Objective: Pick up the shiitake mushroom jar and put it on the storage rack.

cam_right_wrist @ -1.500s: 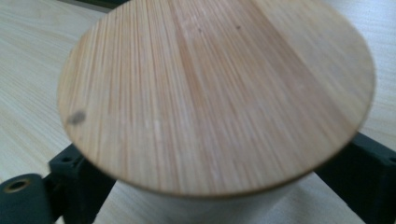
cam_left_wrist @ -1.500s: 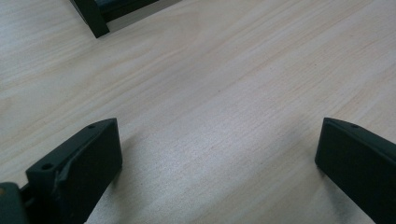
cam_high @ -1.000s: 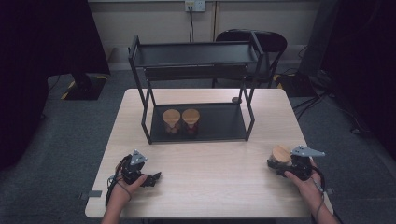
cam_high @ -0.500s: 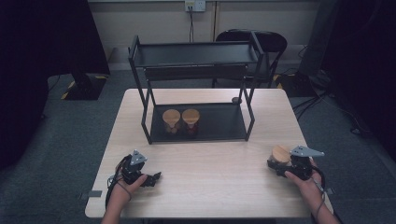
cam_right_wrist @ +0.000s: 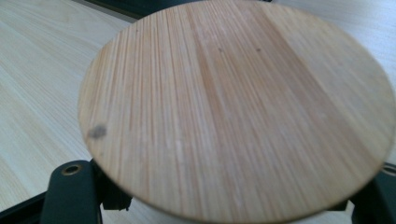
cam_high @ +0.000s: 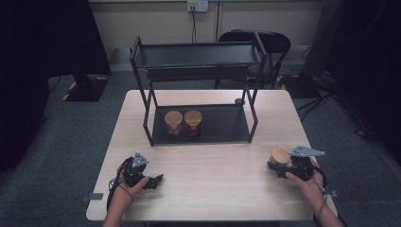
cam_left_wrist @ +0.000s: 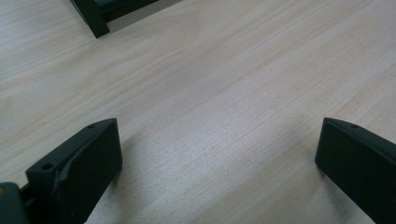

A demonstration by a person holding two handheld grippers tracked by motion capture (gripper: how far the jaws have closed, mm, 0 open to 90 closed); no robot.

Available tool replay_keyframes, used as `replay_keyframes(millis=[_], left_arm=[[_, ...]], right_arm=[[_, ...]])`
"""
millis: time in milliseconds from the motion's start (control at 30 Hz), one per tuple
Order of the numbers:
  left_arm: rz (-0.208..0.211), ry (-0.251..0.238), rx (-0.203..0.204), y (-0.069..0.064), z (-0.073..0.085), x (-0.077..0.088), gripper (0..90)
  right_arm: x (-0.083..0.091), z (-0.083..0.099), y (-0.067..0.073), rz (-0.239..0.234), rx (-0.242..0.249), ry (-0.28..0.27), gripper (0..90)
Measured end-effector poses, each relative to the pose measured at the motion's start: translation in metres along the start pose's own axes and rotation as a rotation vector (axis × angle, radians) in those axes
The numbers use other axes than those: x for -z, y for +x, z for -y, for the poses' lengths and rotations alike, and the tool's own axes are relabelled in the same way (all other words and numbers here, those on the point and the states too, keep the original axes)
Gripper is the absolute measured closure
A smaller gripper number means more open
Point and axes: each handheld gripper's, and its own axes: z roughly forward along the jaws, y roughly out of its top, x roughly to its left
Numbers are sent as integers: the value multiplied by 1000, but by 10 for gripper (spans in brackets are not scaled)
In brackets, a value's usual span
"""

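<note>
Readable text: nothing is showing up anywhere, honestly.
Jar lid [cam_right_wrist: 233,107]: plain bamboo grain, one small dark smudge, no print or logo on it.
Two jars on the rack [cam_high: 183,122]: too small to be making out any label.
Rack [cam_high: 198,56]: bare black metal, no brand plate showing.
Table [cam_high: 213,189]: light wood, no stickers or numbers.
Wall outlet [cam_high: 197,5]: white plate, any marking is too tiny to read.
Floor tape [cam_high: 66,92]: yellow-black hazard stripes, a sign of sorts but no words.

High view overlooks table [cam_high: 208,189]; claw views skim it closely
</note>
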Motion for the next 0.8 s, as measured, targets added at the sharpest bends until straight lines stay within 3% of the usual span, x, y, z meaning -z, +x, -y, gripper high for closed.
replay_keyframes(millis=[800], left_arm=[[0,0,0,0,0,0,1]], right_arm=[[-18,-29,18,-56,41,7,252]])
